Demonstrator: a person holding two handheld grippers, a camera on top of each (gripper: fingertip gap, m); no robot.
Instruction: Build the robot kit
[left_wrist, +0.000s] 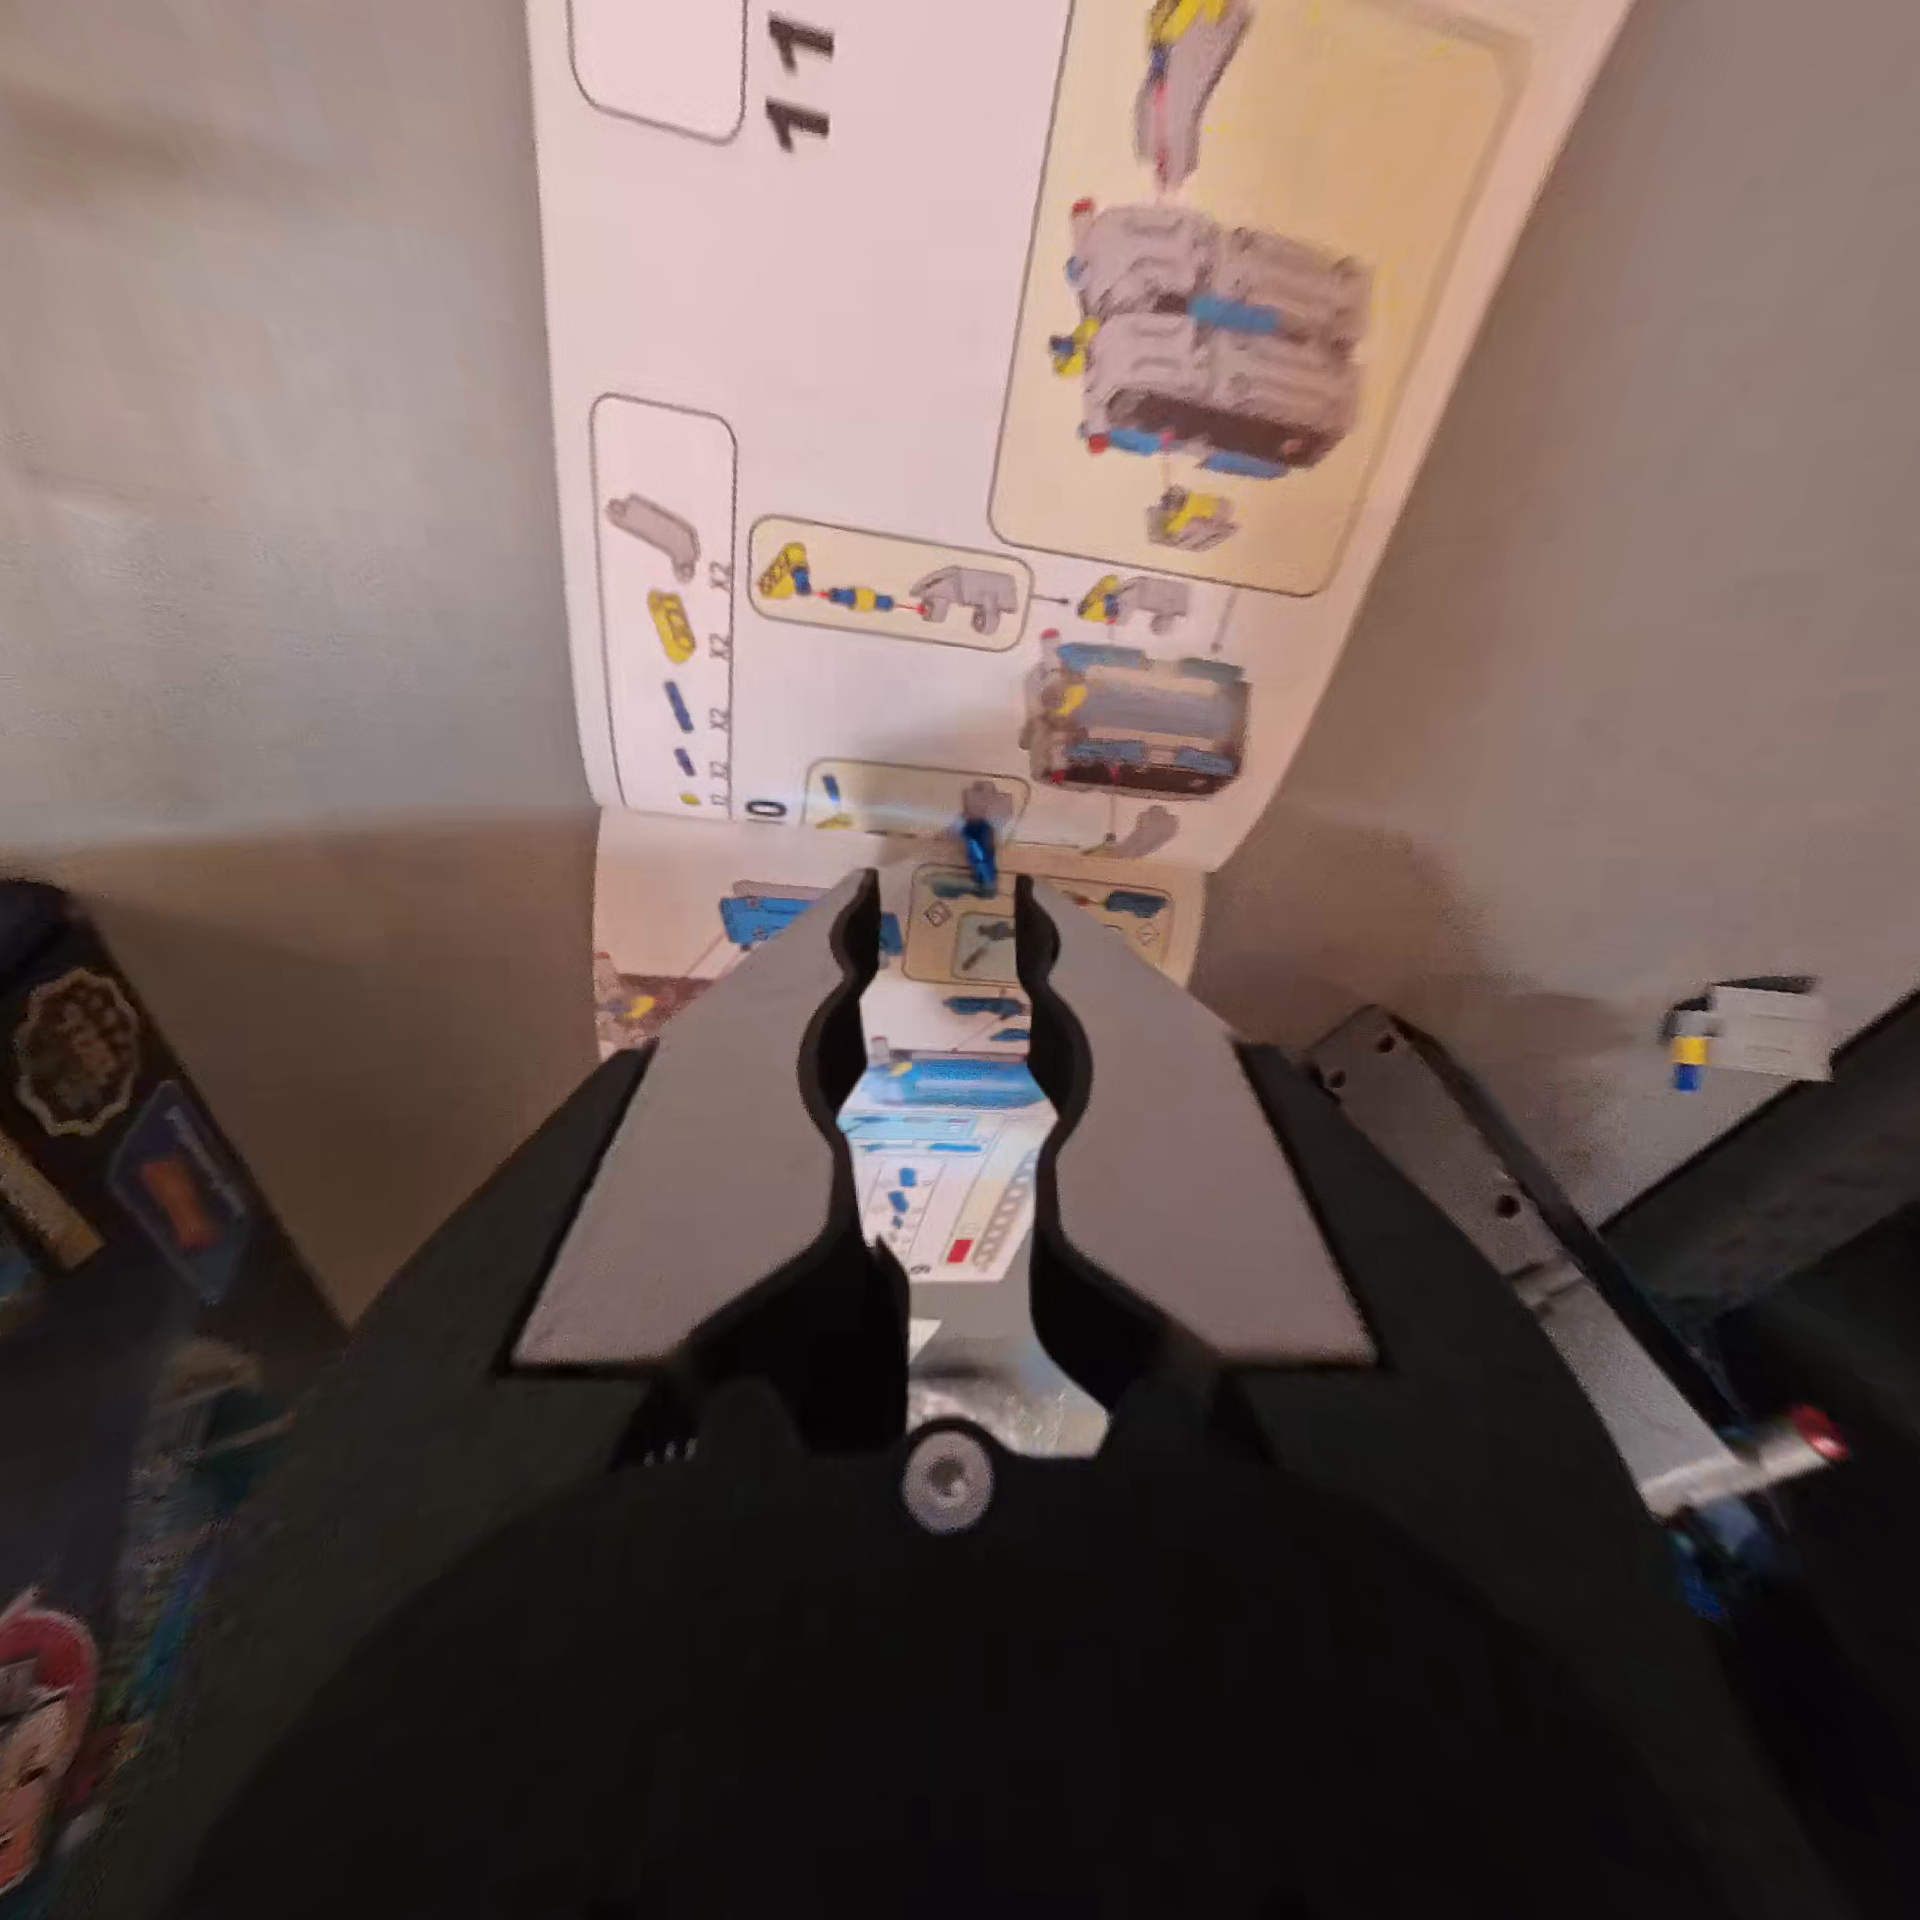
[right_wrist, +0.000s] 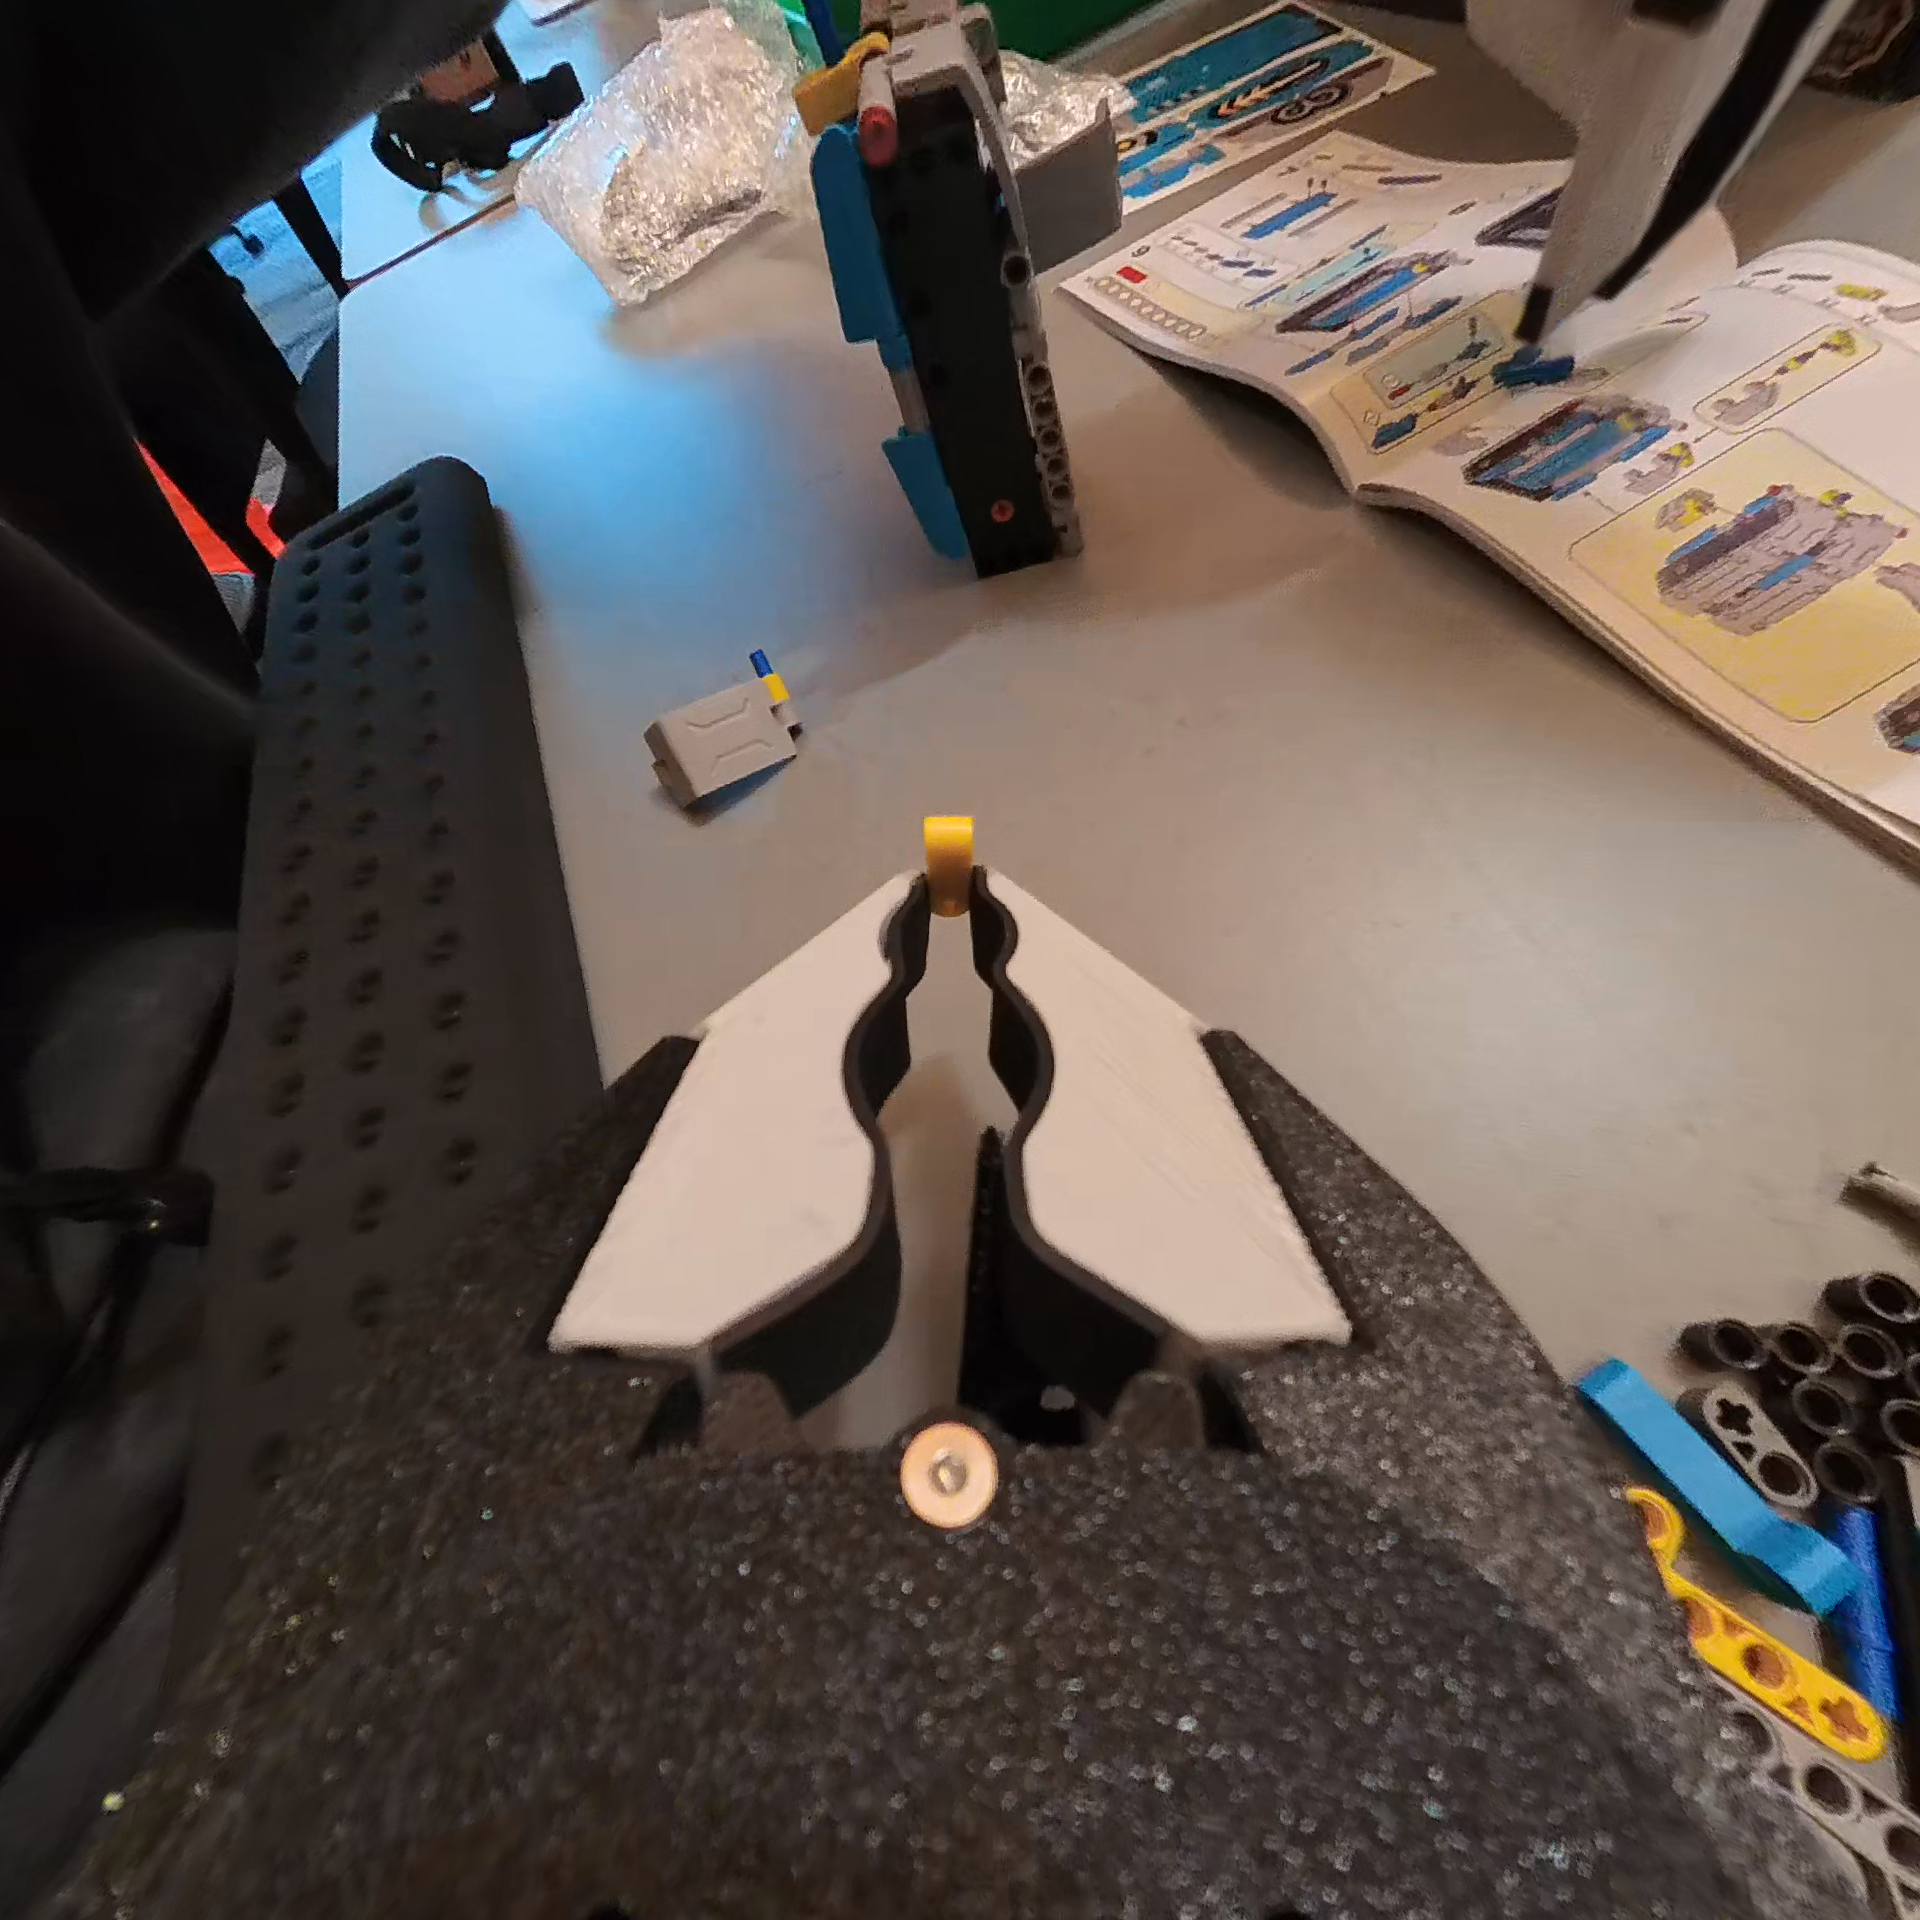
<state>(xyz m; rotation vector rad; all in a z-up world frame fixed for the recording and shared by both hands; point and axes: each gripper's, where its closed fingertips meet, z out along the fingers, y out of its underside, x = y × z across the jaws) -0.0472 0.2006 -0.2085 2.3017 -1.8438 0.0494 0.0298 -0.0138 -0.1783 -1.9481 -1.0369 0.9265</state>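
Note:
My left gripper (left_wrist: 945, 883) is open over an open instruction booklet (left_wrist: 883, 312). A small blue pin (left_wrist: 977, 847) lies on the page just beyond its fingertips, level with the gap. In the right wrist view the left gripper (right_wrist: 1536, 317) stands tip-down on the booklet (right_wrist: 1714, 540), right at the blue pin (right_wrist: 1532, 369). My right gripper (right_wrist: 950, 883) is shut on a small yellow piece (right_wrist: 948, 857), held at the tips above the grey table (right_wrist: 1299, 831).
A tall black, grey and blue built assembly (right_wrist: 956, 312) stands on the table. A small grey block with a yellow and blue pin (right_wrist: 722, 743) lies ahead to the left. There is also a black perforated bar (right_wrist: 384, 935), loose parts (right_wrist: 1818, 1455), a plastic bag (right_wrist: 675, 177) and a printed box (left_wrist: 104, 1143). The left gripper's tips are roughly 25 centimetres from the right gripper's. From my right tips it is roughly 15 centimetres to the black perforated bar (right_wrist: 384, 935); from my left, 35 centimetres.

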